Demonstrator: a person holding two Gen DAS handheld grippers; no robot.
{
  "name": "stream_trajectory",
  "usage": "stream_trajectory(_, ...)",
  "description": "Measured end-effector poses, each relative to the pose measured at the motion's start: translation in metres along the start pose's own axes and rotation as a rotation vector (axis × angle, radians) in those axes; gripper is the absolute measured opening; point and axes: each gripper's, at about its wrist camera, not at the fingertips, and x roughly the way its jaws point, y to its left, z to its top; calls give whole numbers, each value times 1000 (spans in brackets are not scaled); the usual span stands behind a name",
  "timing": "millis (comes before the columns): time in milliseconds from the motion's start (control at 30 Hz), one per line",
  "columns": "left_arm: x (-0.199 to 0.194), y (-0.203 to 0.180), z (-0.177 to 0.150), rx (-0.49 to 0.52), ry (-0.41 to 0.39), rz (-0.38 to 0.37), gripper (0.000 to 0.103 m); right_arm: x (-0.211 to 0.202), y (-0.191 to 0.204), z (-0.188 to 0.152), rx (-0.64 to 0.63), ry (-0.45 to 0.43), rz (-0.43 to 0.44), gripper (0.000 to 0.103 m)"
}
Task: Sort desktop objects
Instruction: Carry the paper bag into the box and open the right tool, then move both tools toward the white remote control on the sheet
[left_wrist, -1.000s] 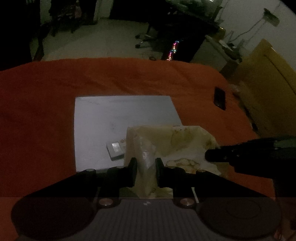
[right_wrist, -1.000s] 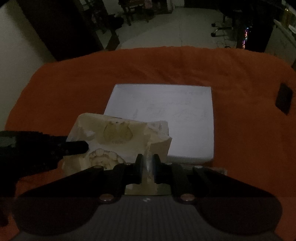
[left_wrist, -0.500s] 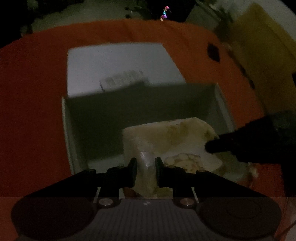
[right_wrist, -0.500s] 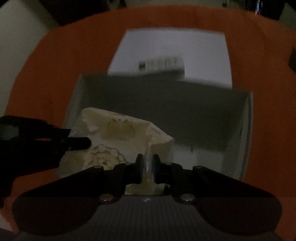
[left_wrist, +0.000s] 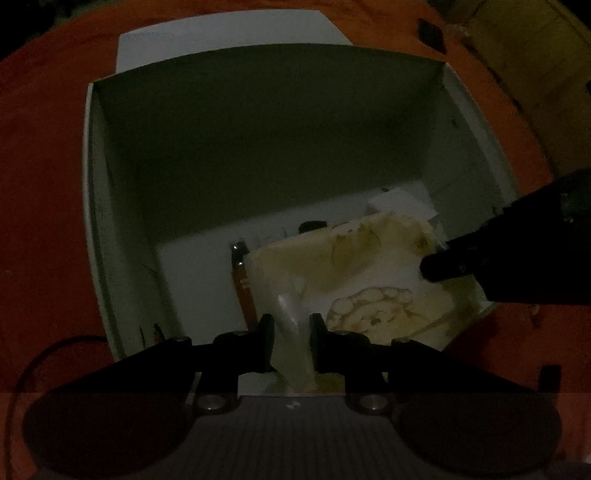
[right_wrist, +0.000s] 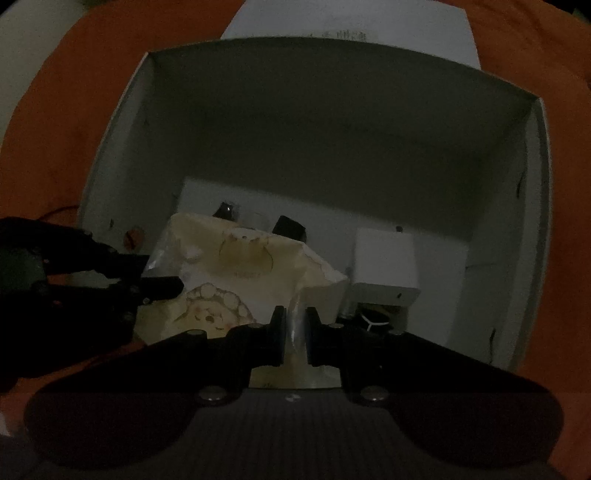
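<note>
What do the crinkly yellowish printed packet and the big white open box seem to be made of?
The crinkly yellowish printed packet looks like thin plastic film: glossy glints and sharp creases where both grippers pinch it. The big white open box looks like matte cardboard or paperboard, going by its thin, flat, dull walls, though the dim light leaves this uncertain.

2 wrist fisheyes, each behind its own fingers, both aimed steeply down into the open box (left_wrist: 92, 206), close above it. Left view sits over the box's left part; the right gripper (left_wrist: 436, 264) enters at its right edge. Right view mirrors this; the left gripper (right_wrist: 162, 286) enters at left. Shared: box interior, packet (right_wrist: 236, 273), orange cloth (left_wrist: 40, 166).
</note>
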Motion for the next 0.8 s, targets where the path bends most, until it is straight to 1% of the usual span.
stream_trajectory(233, 9, -4, 2, 6, 9, 21, 17, 3, 2, -1, -14, 5, -19, 13)
stream_trajectory(333, 9, -3, 2, -13, 10, 14, 17, 5, 3, -1, -25, 6, -30, 13)
stream_trajectory(467, 10, -4, 2, -10, 7, 11, 17, 7, 4, -2, -28, 8, -35, 13)
stream_trajectory(500, 10, -3, 2, -15, 5, 12, 17, 7, 3, -2, -25, 7, -34, 14)
stream_trajectory(567, 13, -3, 2, -16, 7, 16, 17, 7, 1, -2, -16, 10, -28, 19)
stream_trajectory(600, 12, -3, 2, -23, 8, 22, 22, 6, 0, -2, -7, 12, -30, 23)
stream_trajectory(633, 8, -1, 2, -29, 9, 33, 25, 3, -1, -1, 5, 13, -33, 31)
stream_trajectory(667, 2, -1, 2, -29, 6, 46, 33, -1, -2, 1, 13, 8, -31, 34)
stream_trajectory(700, -4, -1, 2, -28, 2, 60, 38, -7, -1, 3, 3, -5, -24, 37)
stream_trajectory(800, -31, 1, 7, -17, -53, 40, 39, -29, 2, 11, -39, -47, -20, 37)
